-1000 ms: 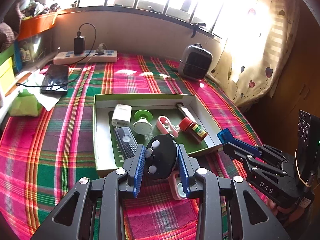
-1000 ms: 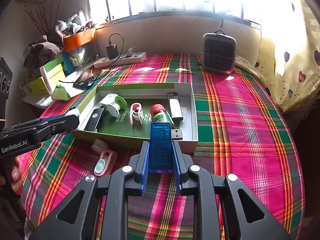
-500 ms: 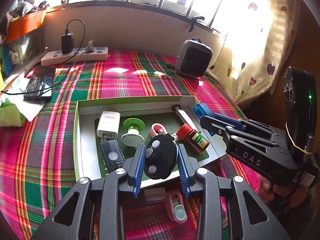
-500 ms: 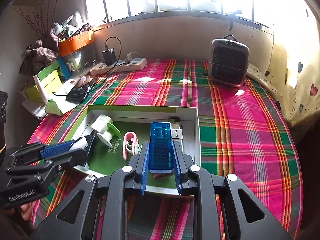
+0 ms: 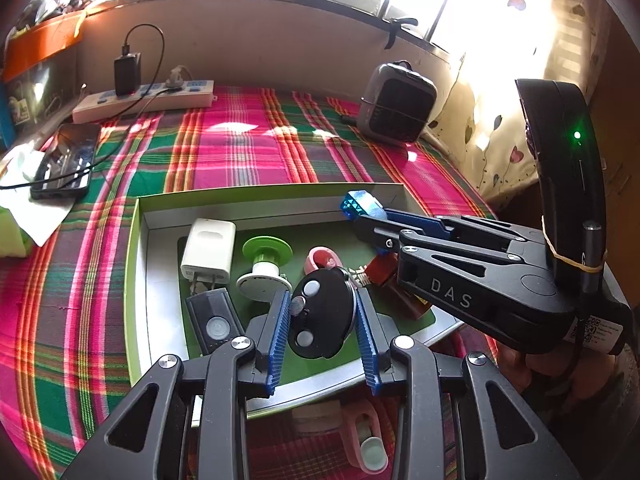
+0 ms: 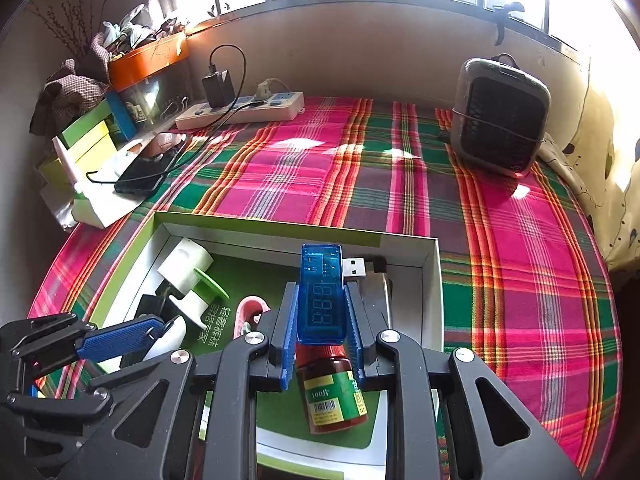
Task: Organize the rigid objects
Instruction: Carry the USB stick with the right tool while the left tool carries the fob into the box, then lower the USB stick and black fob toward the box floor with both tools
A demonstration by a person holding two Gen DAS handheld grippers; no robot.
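My left gripper (image 5: 323, 320) is shut on a black key fob (image 5: 320, 318) with round grey buttons, held over the near part of the green-rimmed box (image 5: 134, 280). My right gripper (image 6: 321, 320) is shut on a translucent blue USB meter (image 6: 321, 292), hovering above a red-capped bottle (image 6: 334, 394) inside the box (image 6: 434, 280). In the box lie a white charger (image 5: 208, 250), a green-and-white spool (image 5: 266, 262), a black remote (image 5: 214, 322), a pink clip (image 5: 320, 258) and a silver USB stick (image 6: 372, 280). The right gripper (image 5: 362, 208) crosses the left wrist view.
A pink clip (image 5: 366, 440) and a pale piece lie on the plaid cloth in front of the box. A power strip (image 5: 144, 100), a phone (image 5: 64, 160) on a cable, and a small grey heater (image 5: 396, 104) stand at the back. Boxes and clutter line the left edge.
Both grippers have moved forward over the box with their objects still gripped. The right gripper now reaches across the box's right part, above the bottle.
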